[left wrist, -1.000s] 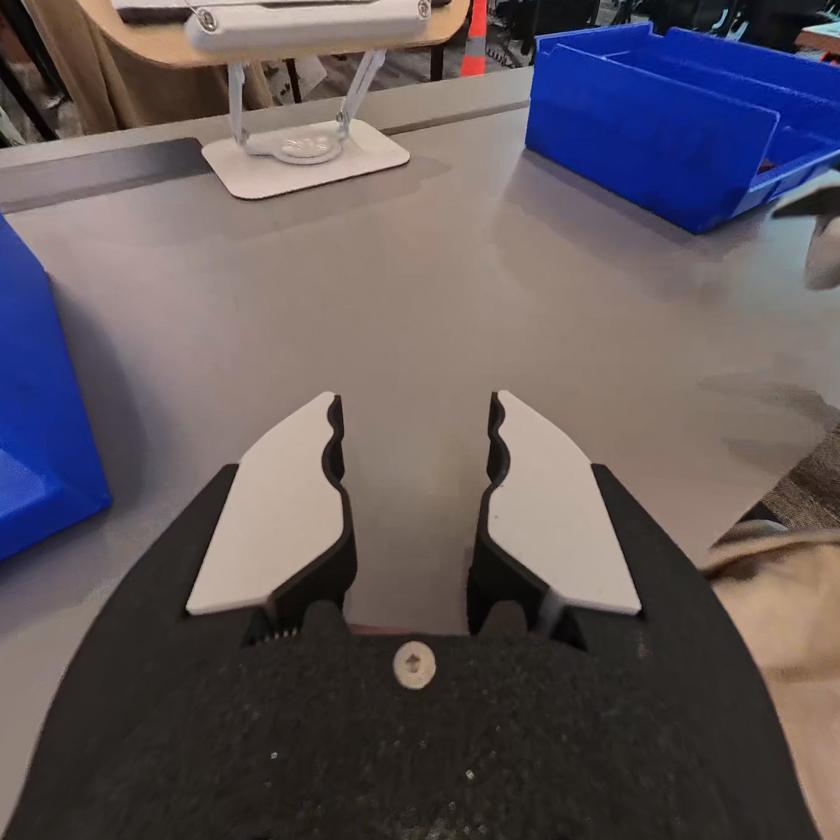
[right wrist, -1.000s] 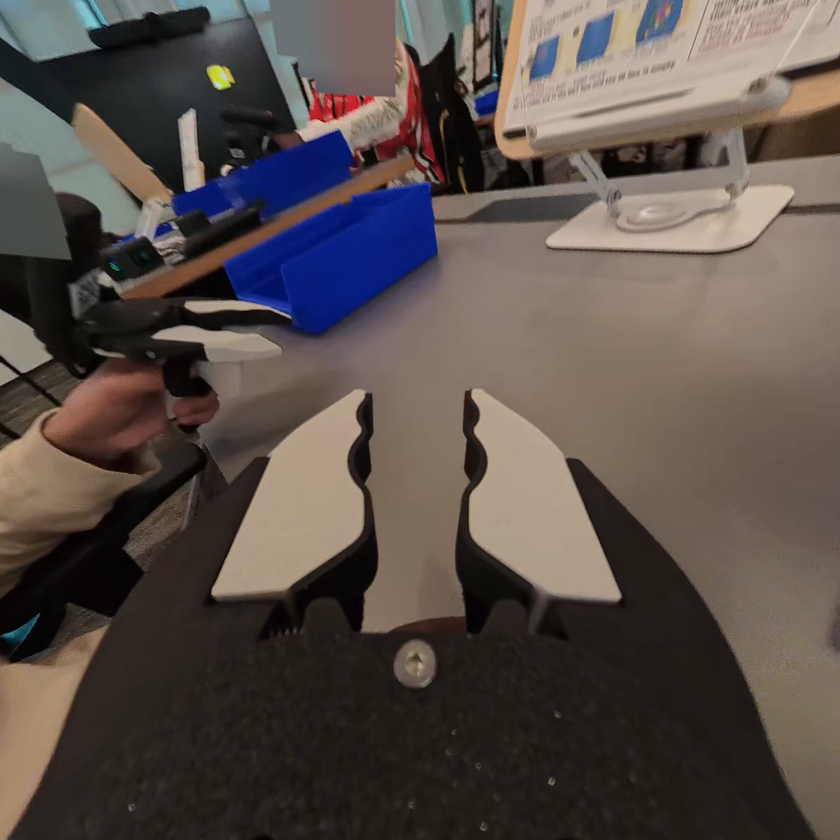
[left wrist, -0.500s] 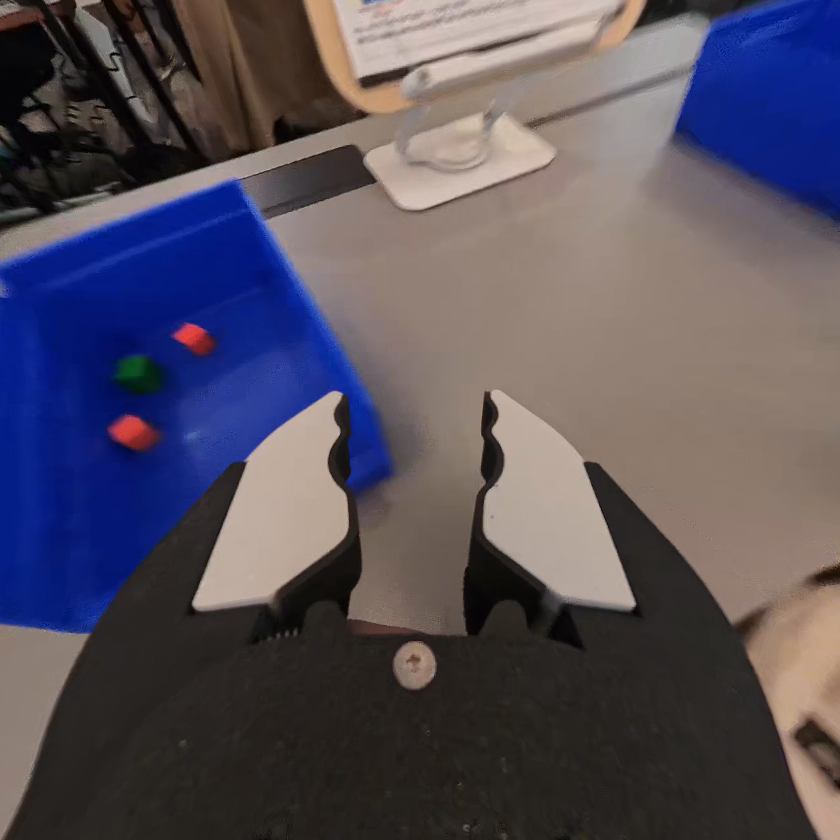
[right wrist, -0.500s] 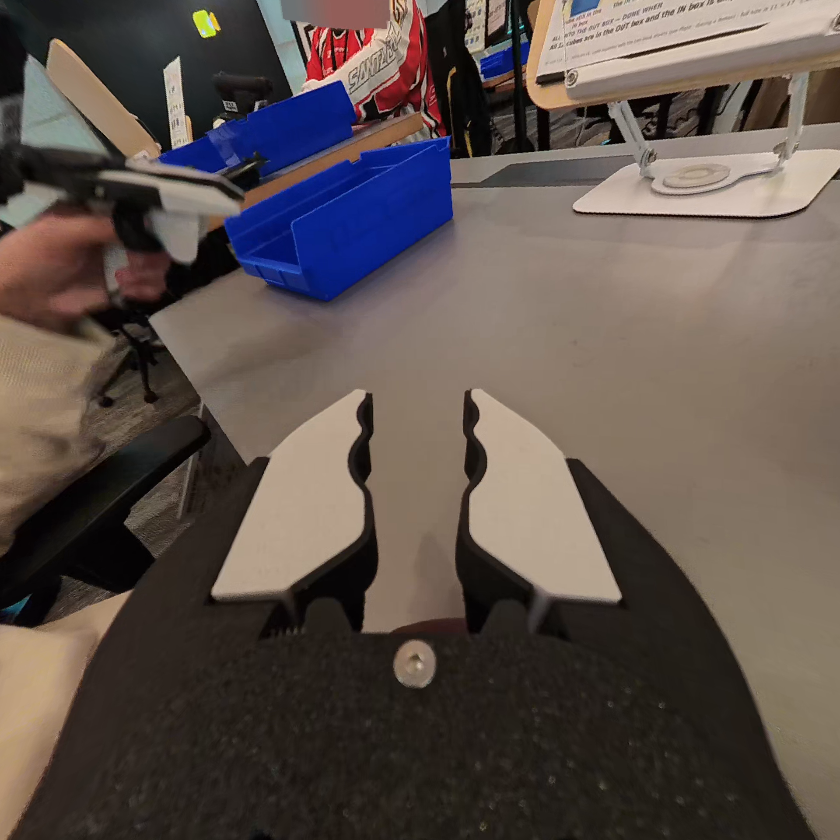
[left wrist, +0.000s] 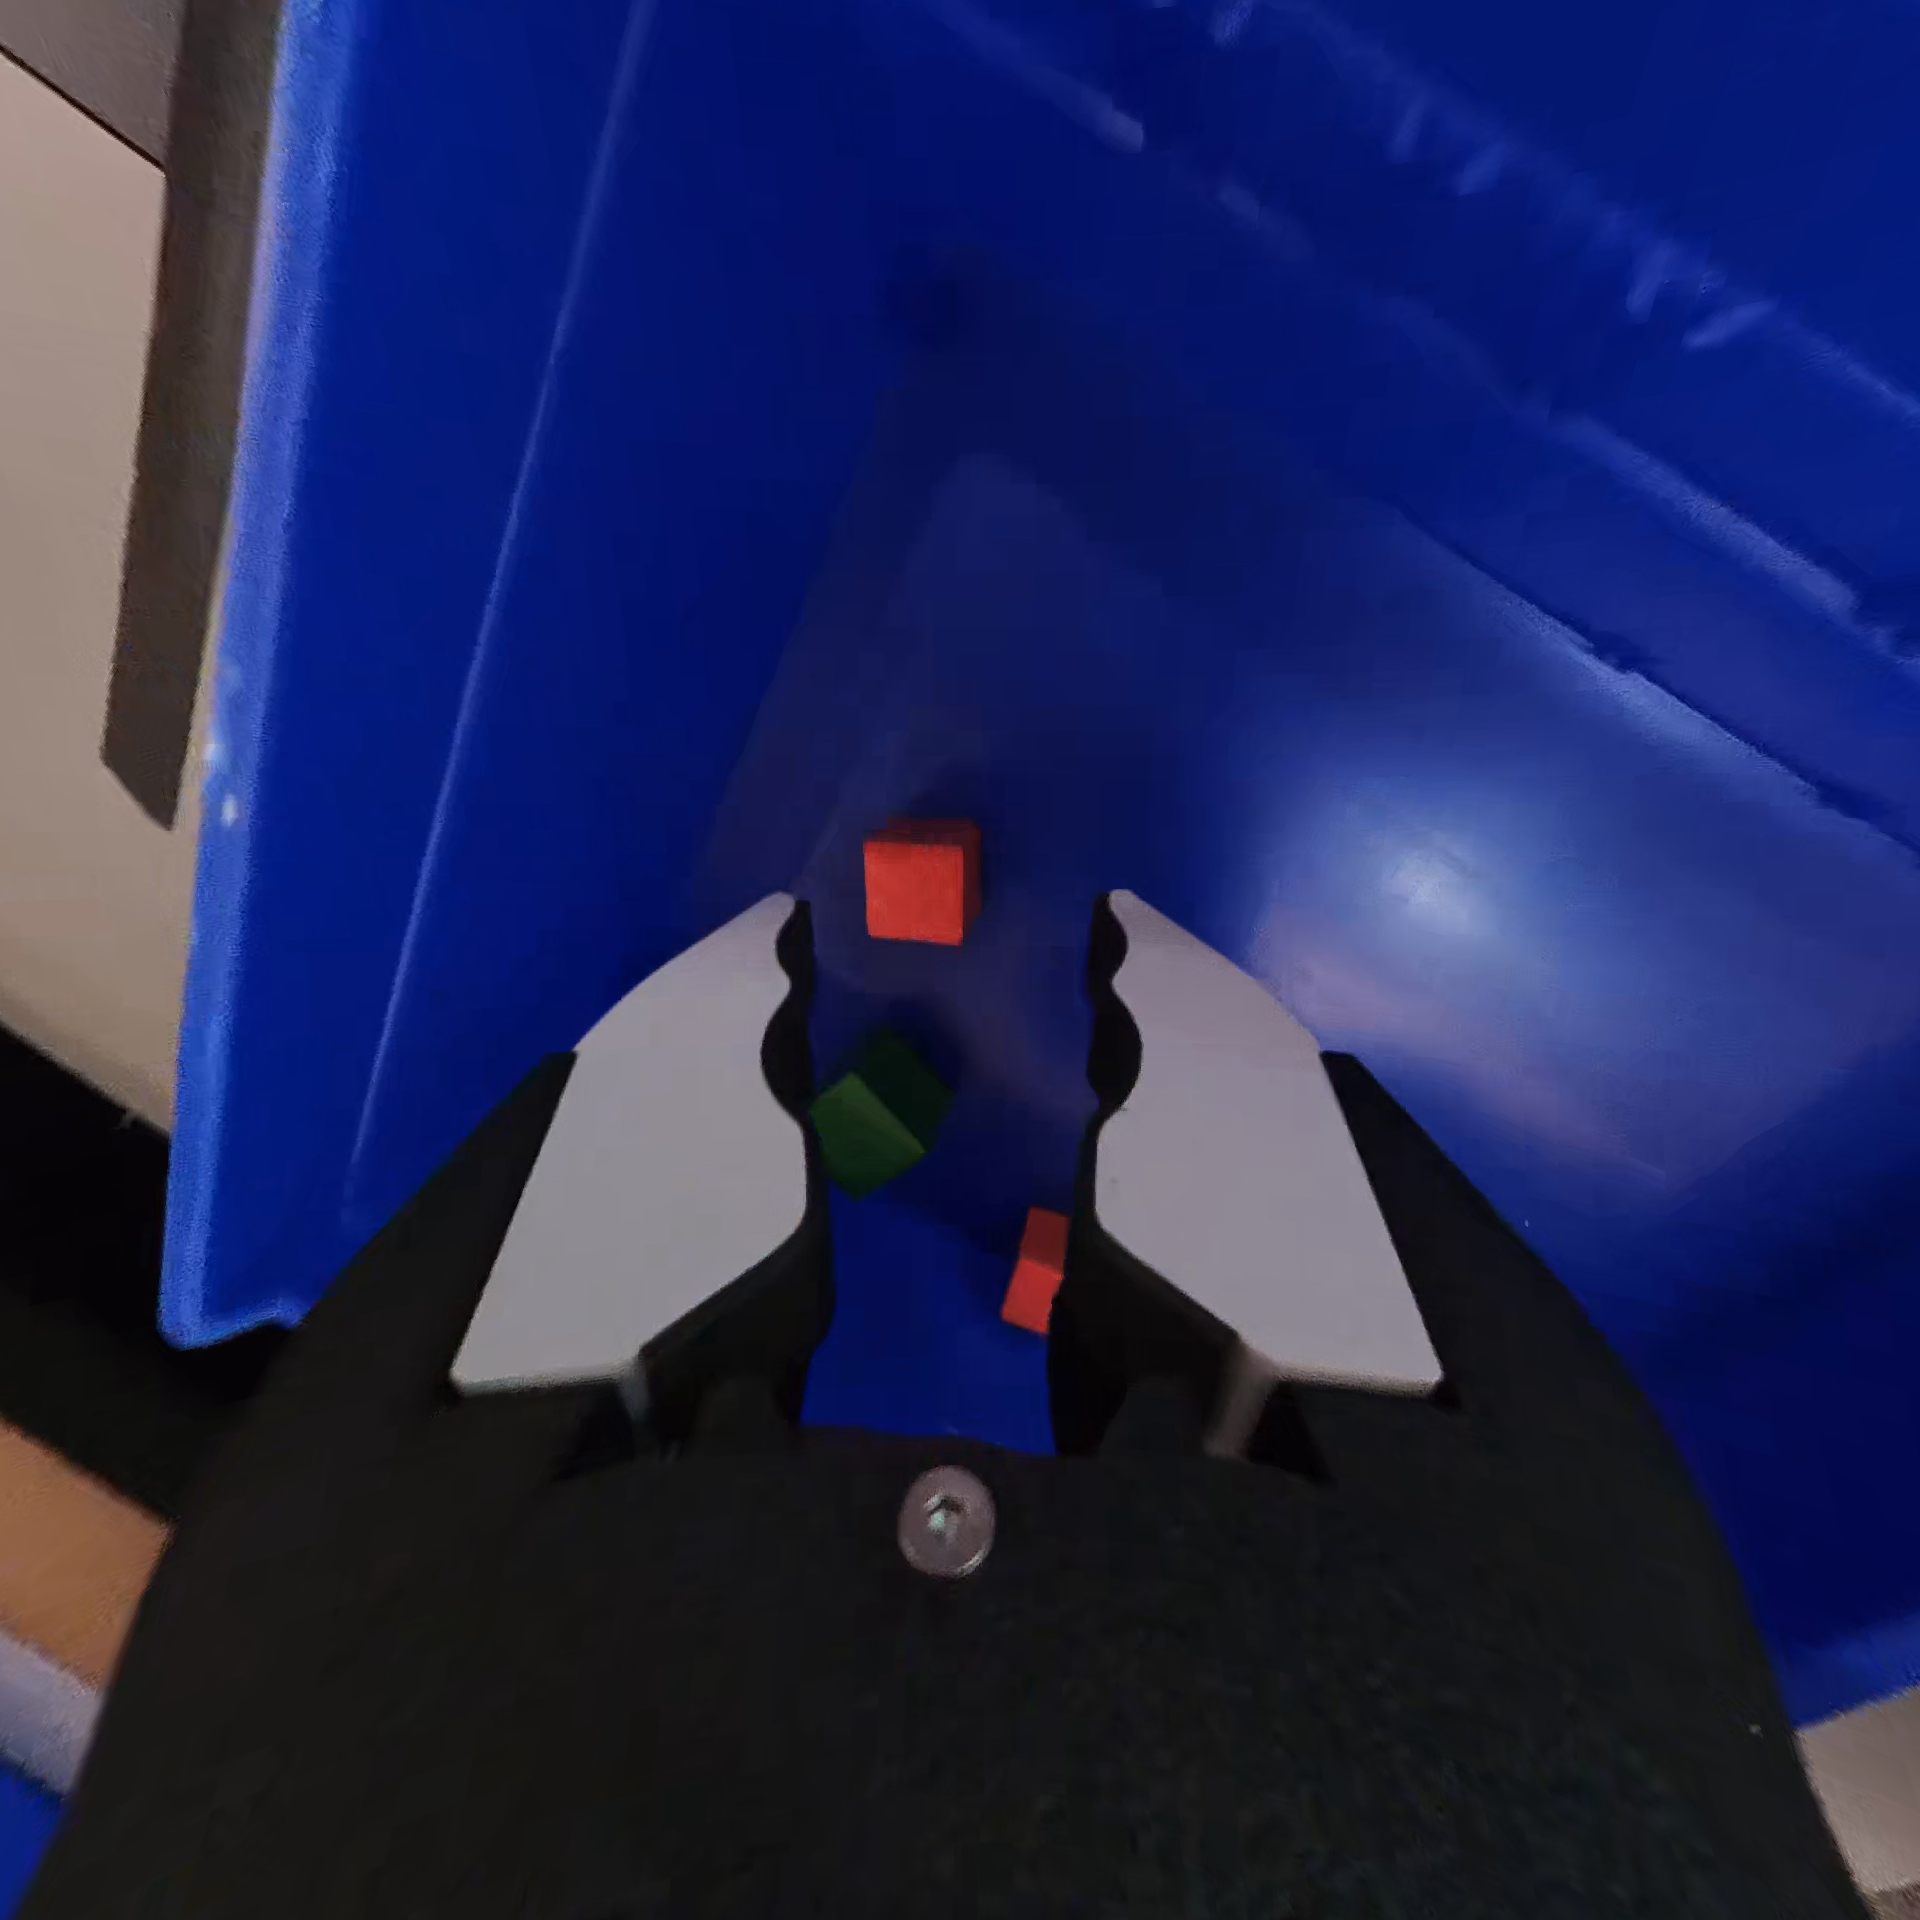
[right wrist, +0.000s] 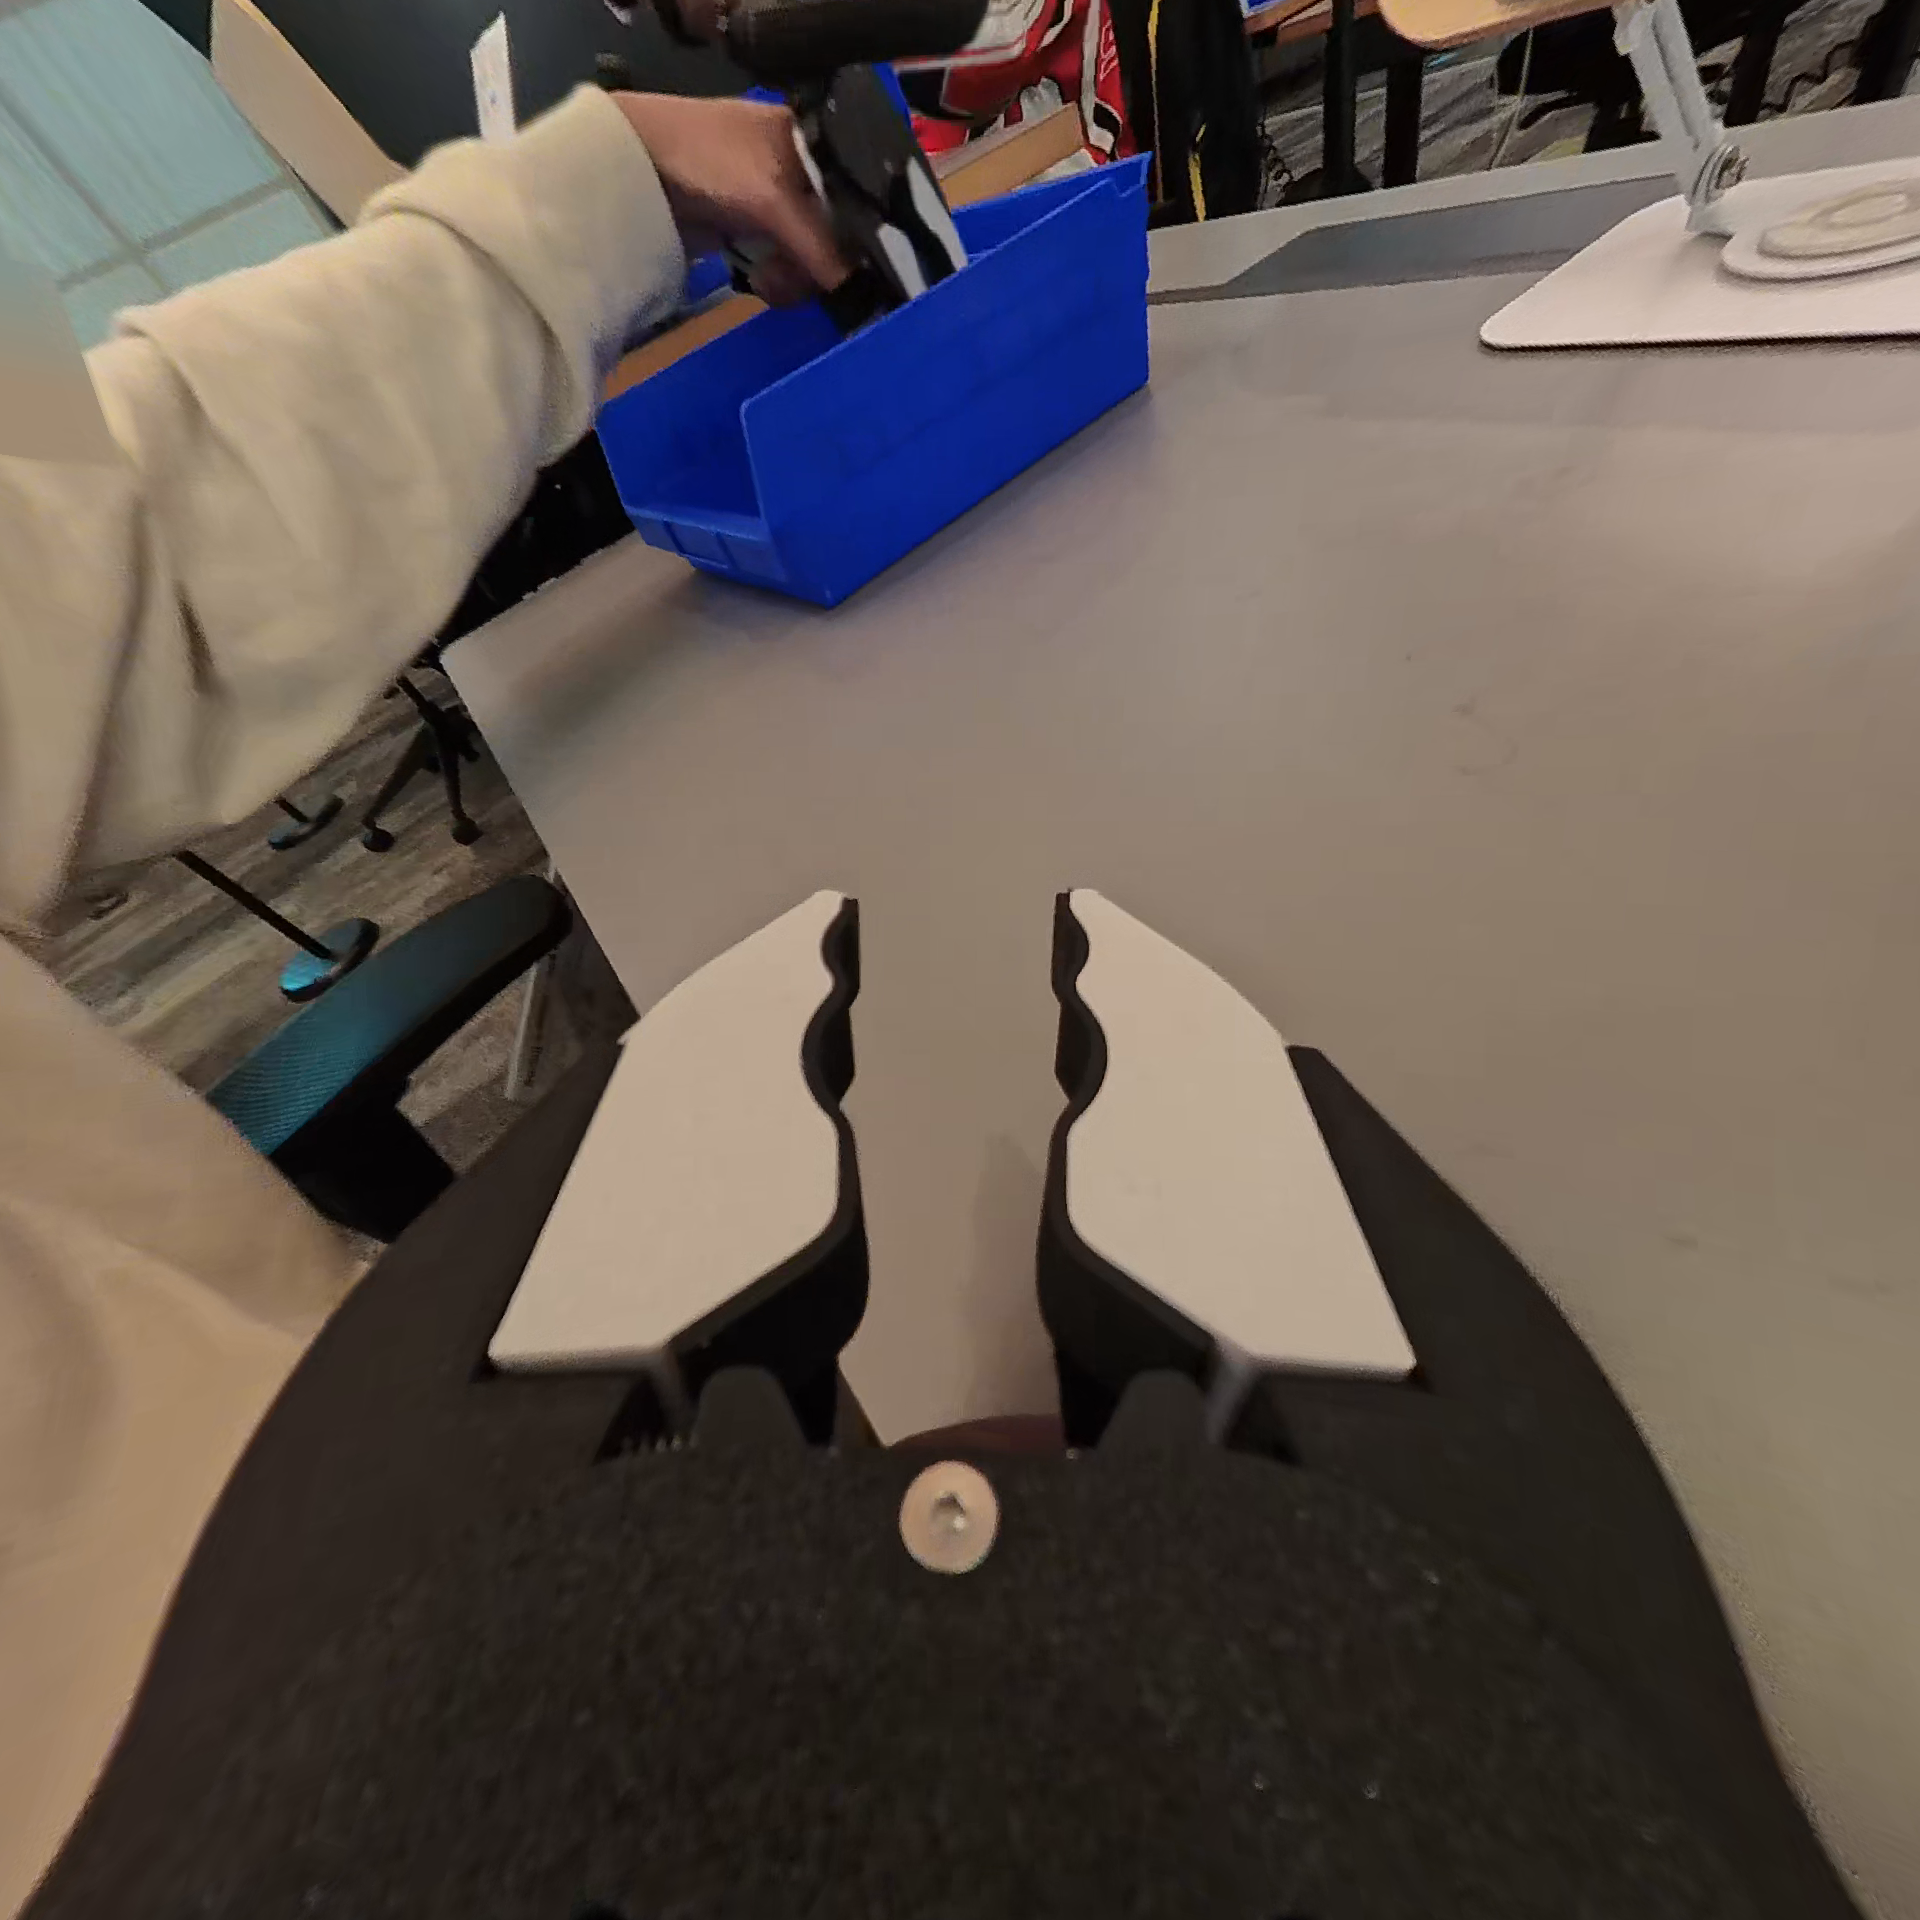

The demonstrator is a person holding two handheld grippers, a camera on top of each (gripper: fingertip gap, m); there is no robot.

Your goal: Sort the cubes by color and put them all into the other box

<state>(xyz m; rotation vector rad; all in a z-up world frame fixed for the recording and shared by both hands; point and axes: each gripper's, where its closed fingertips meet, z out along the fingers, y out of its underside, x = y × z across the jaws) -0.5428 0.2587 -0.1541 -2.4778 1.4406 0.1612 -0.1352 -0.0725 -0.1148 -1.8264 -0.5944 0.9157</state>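
My left gripper (left wrist: 948, 906) is open and empty, pointing down into a blue box (left wrist: 1455, 623). On the box floor lie a red cube (left wrist: 920, 881) just beyond the fingertips, a green cube (left wrist: 873, 1117) between the fingers near the left one, and a second red cube (left wrist: 1034, 1288) partly hidden by the right finger. My right gripper (right wrist: 956, 906) is open and empty, low over the grey table (right wrist: 1351, 675). In the right wrist view the left gripper (right wrist: 883, 223) reaches into the blue box (right wrist: 935, 416) at the table's left edge.
A sleeved arm (right wrist: 312, 416) crosses the left of the right wrist view. A white stand base (right wrist: 1714, 270) sits at the far right of the table. An office chair (right wrist: 384, 1029) stands beside the table's left edge. The other box is out of view. The grippers' ends are close to 55 cm from one another.
My left gripper has swung left from over the table and dropped down into the blue box, close above the cubes. The right gripper has stayed low over the table, open.
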